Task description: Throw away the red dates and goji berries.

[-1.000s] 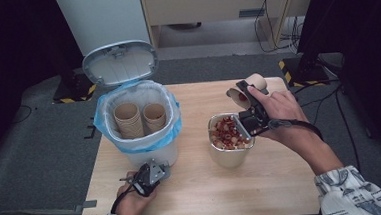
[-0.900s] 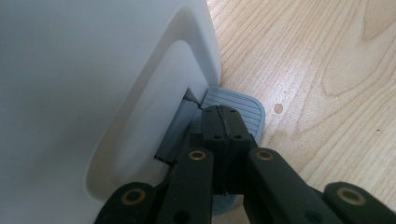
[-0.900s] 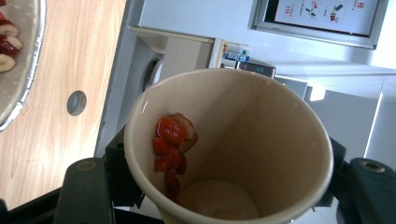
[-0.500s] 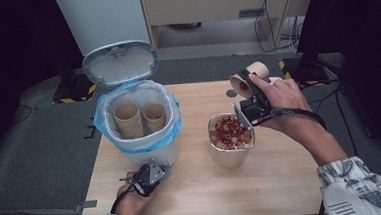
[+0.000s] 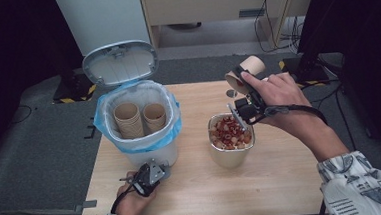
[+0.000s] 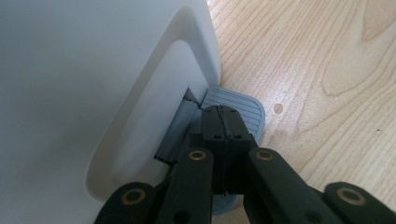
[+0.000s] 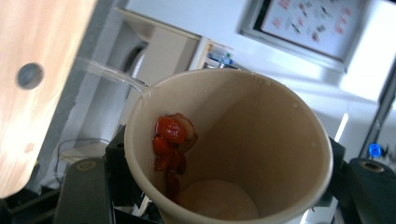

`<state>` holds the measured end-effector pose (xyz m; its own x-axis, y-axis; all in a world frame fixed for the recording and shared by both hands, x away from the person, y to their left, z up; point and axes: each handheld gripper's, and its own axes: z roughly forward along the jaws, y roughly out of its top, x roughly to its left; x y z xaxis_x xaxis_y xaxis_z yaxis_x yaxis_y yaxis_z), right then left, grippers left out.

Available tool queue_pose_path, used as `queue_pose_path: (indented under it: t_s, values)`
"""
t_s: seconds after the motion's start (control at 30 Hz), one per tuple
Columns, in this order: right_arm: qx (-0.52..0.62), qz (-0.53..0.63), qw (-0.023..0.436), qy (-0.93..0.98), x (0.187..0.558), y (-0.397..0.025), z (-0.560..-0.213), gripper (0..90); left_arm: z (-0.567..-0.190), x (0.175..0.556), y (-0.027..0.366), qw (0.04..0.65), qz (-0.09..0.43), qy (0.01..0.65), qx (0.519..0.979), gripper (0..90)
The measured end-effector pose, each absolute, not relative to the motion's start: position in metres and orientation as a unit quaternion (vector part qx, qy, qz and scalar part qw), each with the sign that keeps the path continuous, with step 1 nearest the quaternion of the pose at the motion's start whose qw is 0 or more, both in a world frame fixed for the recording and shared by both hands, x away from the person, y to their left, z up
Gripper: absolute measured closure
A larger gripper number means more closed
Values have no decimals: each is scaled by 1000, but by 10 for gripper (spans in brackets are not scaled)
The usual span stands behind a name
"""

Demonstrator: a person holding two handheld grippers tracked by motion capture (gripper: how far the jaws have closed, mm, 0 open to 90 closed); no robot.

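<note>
Tan paper cup (image 7: 243,154) has red scraps stuck inside.

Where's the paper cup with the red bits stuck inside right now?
In the high view the paper cup is at the table's far right, tipped on its side in the right gripper, just beyond the metal container of red pieces.

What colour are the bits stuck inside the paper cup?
Red, clinging to the paper cup's inner wall; the right gripper view shows the bits best.
</note>
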<state>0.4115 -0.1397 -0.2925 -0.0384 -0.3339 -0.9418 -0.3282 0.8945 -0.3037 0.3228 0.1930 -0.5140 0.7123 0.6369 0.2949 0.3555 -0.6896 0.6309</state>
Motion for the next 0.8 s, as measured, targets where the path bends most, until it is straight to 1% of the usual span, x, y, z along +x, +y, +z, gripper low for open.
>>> queue_pose_path:
  t_s: [0.13, 0.3, 0.43, 0.8]
  values:
    - [-264, -31, 632, 728, 411, -135, -307, 322, -514, 323, 193, 276, 255, 281, 883, 895]
    - [-257, -25, 639, 724, 411, -136, -304, 322, -514, 323, 193, 276, 255, 281, 883, 895]
    - [-300, -68, 618, 724, 410, -134, -320, 322, -514, 323, 193, 276, 254, 281, 883, 895]
    - [-256, -30, 635, 728, 419, -138, -297, 321, -514, 323, 193, 276, 255, 281, 883, 895]
